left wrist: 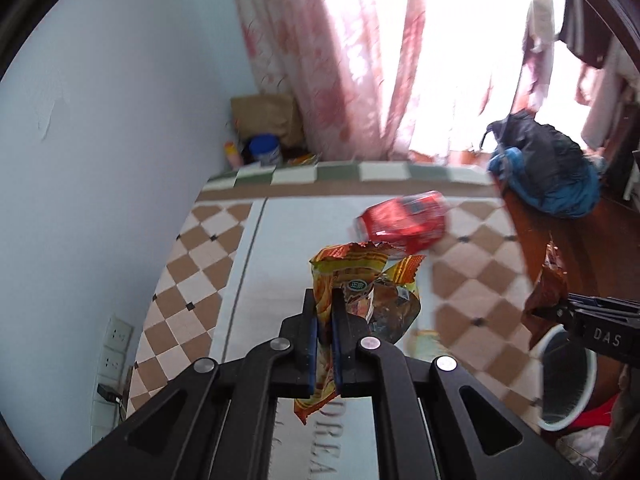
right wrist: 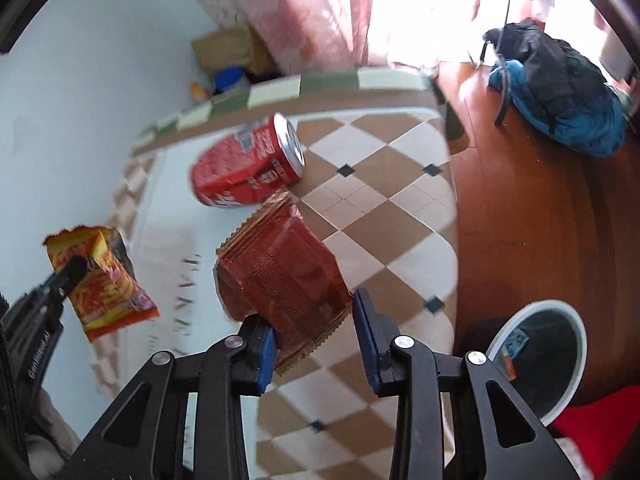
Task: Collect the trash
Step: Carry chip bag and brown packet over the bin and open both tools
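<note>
My left gripper (left wrist: 325, 300) is shut on an orange-yellow snack wrapper (left wrist: 360, 280), held above the bed; the same wrapper shows in the right wrist view (right wrist: 108, 284). My right gripper (right wrist: 314, 318) has a brown-red foil wrapper (right wrist: 280, 272) between its fingers, with a wide gap between the jaws; in the left wrist view that wrapper (left wrist: 548, 288) hangs from its tip. A crushed red soda can (right wrist: 248, 168) lies on the checkered bedspread (right wrist: 380, 208), beyond both wrappers; it also shows in the left wrist view (left wrist: 404, 220).
A white-rimmed trash bin (right wrist: 540, 356) stands on the wooden floor (right wrist: 540, 220) at the bed's right, with some litter inside. A blue and black backpack (right wrist: 560, 88) lies farther back. Pink curtains (left wrist: 340, 60), a brown paper bag and a blue tub stand beyond the bed.
</note>
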The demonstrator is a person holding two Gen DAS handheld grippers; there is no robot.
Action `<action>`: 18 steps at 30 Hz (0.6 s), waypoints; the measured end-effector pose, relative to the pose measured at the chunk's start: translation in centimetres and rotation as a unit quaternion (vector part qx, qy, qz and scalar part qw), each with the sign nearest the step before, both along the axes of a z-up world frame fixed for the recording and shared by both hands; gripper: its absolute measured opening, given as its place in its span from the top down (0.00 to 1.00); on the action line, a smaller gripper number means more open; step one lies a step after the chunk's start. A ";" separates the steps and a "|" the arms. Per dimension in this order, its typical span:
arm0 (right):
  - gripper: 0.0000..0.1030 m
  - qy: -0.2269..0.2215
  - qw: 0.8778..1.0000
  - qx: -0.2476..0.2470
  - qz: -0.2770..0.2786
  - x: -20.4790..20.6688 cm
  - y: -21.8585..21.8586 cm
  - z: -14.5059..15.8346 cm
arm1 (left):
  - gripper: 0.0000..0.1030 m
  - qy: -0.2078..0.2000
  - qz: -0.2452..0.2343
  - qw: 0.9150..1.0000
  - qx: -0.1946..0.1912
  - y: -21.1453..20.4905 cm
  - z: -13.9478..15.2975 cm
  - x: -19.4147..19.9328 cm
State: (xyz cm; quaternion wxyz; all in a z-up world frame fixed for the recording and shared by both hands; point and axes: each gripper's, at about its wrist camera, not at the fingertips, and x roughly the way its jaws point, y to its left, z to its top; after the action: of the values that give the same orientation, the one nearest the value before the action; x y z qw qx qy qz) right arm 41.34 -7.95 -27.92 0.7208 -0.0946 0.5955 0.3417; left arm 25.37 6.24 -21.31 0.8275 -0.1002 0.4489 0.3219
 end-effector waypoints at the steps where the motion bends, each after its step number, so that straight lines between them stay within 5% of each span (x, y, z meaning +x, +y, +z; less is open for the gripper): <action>1: 0.67 -0.003 1.000 0.008 -0.005 -0.4 -0.2 0.8 | 0.97 -0.005 -0.007 1.000 0.003 -0.8 0.8 -0.1; 9: 0.74 -0.033 0.994 0.084 -0.068 -1.7 -9.2 9.0 | 0.97 -0.057 -0.084 0.995 -0.005 -9.1 5.8 1.4; 18: 0.80 -0.067 0.983 0.093 -0.145 -1.1 -23.1 13.0 | 0.97 -0.045 -0.173 0.983 -0.042 -19.6 4.0 7.1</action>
State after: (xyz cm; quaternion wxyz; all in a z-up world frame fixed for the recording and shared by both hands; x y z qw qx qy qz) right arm 40.23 -31.02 -14.88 0.8066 0.0379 0.5190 0.2802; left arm 32.45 -13.33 -17.30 0.8853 -0.0704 0.4348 0.1494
